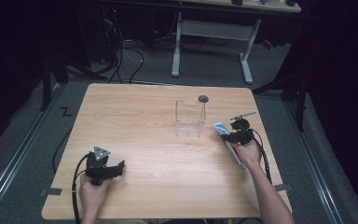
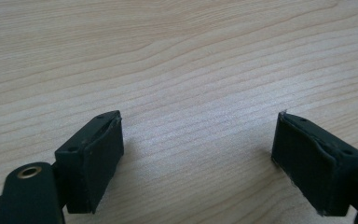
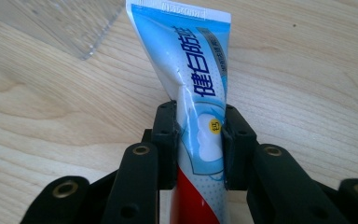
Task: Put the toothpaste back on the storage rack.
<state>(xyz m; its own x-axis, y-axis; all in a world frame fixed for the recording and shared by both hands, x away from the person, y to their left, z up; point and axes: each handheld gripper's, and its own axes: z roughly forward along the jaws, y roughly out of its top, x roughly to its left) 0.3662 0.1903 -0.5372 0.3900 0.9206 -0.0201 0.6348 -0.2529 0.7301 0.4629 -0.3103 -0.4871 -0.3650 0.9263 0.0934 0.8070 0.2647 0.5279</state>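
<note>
1. The right gripper (image 3: pixel 199 135) has its jaws clamped on a toothpaste tube (image 3: pixel 186 70), the two pads pressing its sides about midway along the body.
2. In the right gripper view the tube is blue and white with dark blue Chinese lettering, a small yellow dot and a red band near the bottom of the picture; its flat crimped end points away from the camera.
3. In the high view the toothpaste tube (image 1: pixel 227 140) lies near the table's right edge, the crimped end toward the clear plastic box (image 1: pixel 189 119); whether it rests on the wood or is lifted slightly I cannot tell.
4. The right gripper (image 1: pixel 239 134) sits over the tube, with the person's right hand (image 1: pixel 249 153) behind it.
5. The clear plastic box stands upright just to the left of the tube, and a corner of it shows at the top left of the right gripper view.
6. A small dark round object (image 1: pixel 203 98) lies just behind the box.
7. The left gripper (image 2: pixel 198 154) has its jaws wide apart with bare wooden table (image 2: pixel 177 60) between them.
8. In the high view the left gripper (image 1: pixel 116 169) rests near the table's front left, well apart from the tube, held by the left hand (image 1: pixel 93 189).
</note>
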